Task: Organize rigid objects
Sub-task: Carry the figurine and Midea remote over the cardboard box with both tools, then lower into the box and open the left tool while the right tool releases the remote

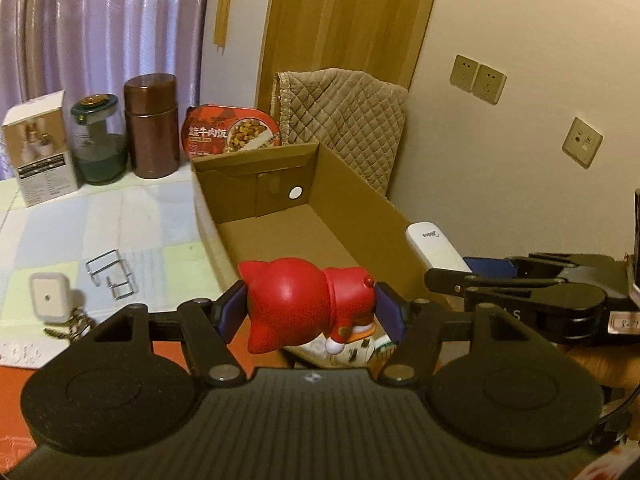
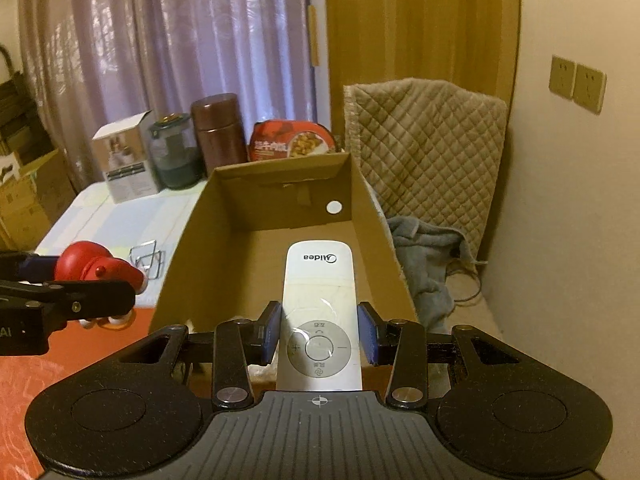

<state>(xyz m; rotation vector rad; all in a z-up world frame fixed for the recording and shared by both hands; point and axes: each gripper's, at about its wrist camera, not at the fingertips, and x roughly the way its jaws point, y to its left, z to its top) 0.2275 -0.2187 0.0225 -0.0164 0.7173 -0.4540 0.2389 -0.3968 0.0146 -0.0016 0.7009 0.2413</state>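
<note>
My left gripper (image 1: 310,312) is shut on a red toy figurine (image 1: 304,304), which lies sideways between the blue pads just before the near end of an open cardboard box (image 1: 360,184). My right gripper (image 2: 320,340) is shut on a white remote control (image 2: 318,312), whose far end reaches over the box (image 2: 362,196) floor. In the left wrist view the remote (image 1: 434,250) and the right gripper (image 1: 448,276) show at the right, beside the box's right wall. The right wrist view has the figurine (image 2: 96,266) and left gripper (image 2: 100,286) at the left edge.
At the table's back stand a white carton (image 1: 40,148), a glass jar (image 1: 98,140), a brown canister (image 1: 151,126) and a red meal tub (image 1: 232,132). Metal clips (image 1: 112,274), a white charger (image 1: 50,298) and a power strip (image 1: 20,354) lie left of the box. A quilted chair (image 2: 428,148) stands behind.
</note>
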